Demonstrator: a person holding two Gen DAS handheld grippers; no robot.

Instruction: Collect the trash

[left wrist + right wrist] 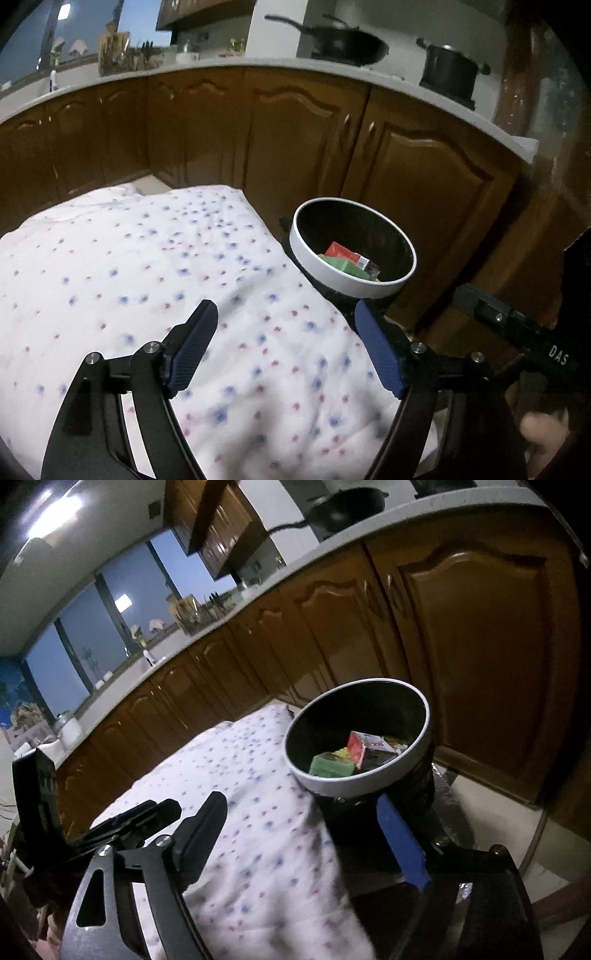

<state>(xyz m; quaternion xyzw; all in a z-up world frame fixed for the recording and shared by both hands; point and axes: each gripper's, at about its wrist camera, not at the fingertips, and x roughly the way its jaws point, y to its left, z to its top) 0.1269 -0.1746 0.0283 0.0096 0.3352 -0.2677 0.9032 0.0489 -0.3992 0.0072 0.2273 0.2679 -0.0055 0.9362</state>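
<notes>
Left gripper (284,314): jaws wide apart, nothing betw. them, blue ribbed pads over a white cloth w/ small blue and red dots (147,280) that covers the desk.

Right gripper (299,805): also spread wide, empty; one finger over the cloth (258,812), the other in front of the bin's dark body.

Round bin w/ white rim and black liner (314,264) stands just beside the cloth's right edge, in front of glossy brown wooden cabinet doors (295,140). Trash is inside the bin (332,782): red carton (341,253) lying on a green box (338,266); same pair in right view, red carton (356,749), green box (330,766).

Black wok (343,46) and dark lidded pot (450,68) on the pale worktop behind. Person's fingers (543,428) at lower right, blurred.
</notes>
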